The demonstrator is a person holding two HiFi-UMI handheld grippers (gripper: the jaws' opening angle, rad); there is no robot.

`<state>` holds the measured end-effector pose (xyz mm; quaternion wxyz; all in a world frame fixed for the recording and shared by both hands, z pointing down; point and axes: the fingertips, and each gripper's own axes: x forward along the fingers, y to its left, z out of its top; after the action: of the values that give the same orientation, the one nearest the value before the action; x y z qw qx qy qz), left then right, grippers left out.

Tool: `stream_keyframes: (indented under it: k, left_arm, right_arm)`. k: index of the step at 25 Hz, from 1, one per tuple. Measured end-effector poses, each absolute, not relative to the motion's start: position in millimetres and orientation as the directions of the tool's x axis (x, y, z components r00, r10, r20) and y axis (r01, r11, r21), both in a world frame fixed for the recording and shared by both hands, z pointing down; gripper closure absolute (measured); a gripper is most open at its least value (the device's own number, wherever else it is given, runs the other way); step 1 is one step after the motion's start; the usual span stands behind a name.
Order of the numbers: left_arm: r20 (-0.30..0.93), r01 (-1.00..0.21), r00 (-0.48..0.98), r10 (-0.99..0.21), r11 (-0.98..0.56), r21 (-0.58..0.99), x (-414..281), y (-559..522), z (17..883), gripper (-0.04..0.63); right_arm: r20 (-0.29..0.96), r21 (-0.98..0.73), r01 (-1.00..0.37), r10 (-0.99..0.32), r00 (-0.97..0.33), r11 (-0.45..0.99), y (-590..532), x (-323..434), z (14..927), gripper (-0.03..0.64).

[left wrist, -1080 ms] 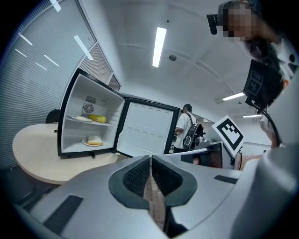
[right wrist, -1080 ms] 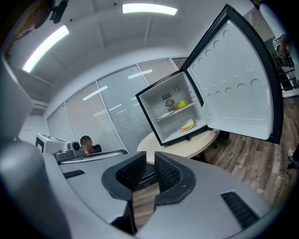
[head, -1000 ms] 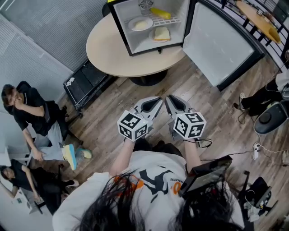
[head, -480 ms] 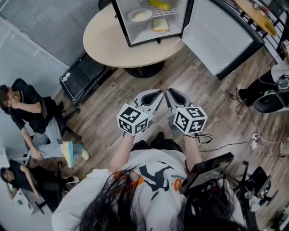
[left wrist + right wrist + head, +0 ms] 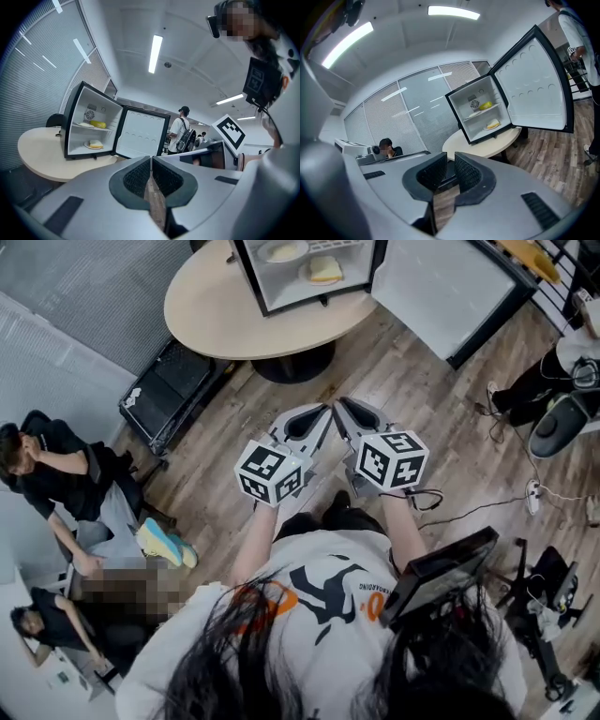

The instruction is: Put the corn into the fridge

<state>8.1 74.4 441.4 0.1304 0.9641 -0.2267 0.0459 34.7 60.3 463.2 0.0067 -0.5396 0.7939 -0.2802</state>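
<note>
One corn (image 5: pixel 98 124) lies on the top shelf of the fridge (image 5: pixel 73 123), with a plate (image 5: pixel 86 125) beside it. A second plate (image 5: pixel 95 146) with bread sits below. The door (image 5: pixel 140 135) is swung wide. The single fridge stands near the edge of one round table (image 5: pixel 216 315). Open wood floor (image 5: pixel 403 381) separates the table from both grippers, well apart. Left gripper (image 5: pixel 151 164) fingers are pressed together, empty. Right gripper (image 5: pixel 448 169) fingers are closed to a sliver, empty.

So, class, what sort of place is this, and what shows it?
Probably an office or lab workroom: grey slatted blinds on glass walls, long ceiling strip lights, and a seated person in black clothes.
</note>
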Motion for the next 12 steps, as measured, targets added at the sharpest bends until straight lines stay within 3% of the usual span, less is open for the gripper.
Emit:
stream_keyframes:
  k: [12]
  left_arm:
    - [0.136, -0.449, 0.893, -0.428, -0.866, 0.22, -10, 87, 435, 0.584]
  right_arm:
    - [0.293, -0.47, -0.849, -0.864, -0.408, 0.242, 74, 21, 461, 0.558]
